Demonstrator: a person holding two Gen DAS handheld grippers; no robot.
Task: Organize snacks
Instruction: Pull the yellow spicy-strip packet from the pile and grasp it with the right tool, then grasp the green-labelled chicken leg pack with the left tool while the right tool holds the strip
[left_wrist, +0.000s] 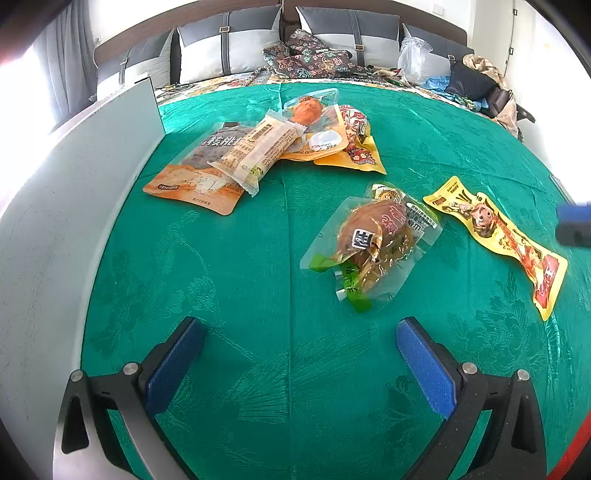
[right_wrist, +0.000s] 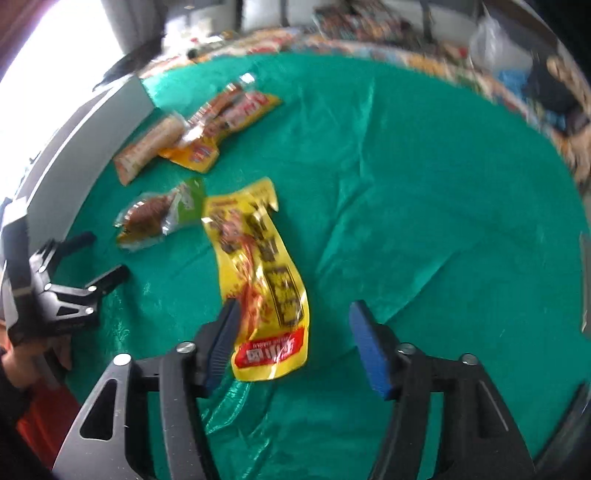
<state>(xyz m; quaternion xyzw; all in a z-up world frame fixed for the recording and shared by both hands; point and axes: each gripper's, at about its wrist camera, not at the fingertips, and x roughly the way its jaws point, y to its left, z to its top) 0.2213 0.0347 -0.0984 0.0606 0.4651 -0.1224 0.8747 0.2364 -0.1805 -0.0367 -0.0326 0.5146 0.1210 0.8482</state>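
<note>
Snack packets lie on a green cloth (left_wrist: 258, 295). A long yellow packet (right_wrist: 258, 266) lies flat; my right gripper (right_wrist: 291, 321) is open over its near end, its left finger beside the packet's edge. The same packet shows in the left wrist view (left_wrist: 502, 240). A clear pack with a brown bun (left_wrist: 376, 243) lies ahead of my open, empty left gripper (left_wrist: 299, 339). It also shows in the right wrist view (right_wrist: 155, 218). A pile of packets (left_wrist: 266, 151) lies farther back, with an orange pouch and a beige bar on top.
A grey box wall (left_wrist: 92, 177) stands along the left of the cloth. Pillows and clutter (left_wrist: 314, 55) lie behind the table. The left gripper (right_wrist: 66, 288) shows at the left of the right wrist view.
</note>
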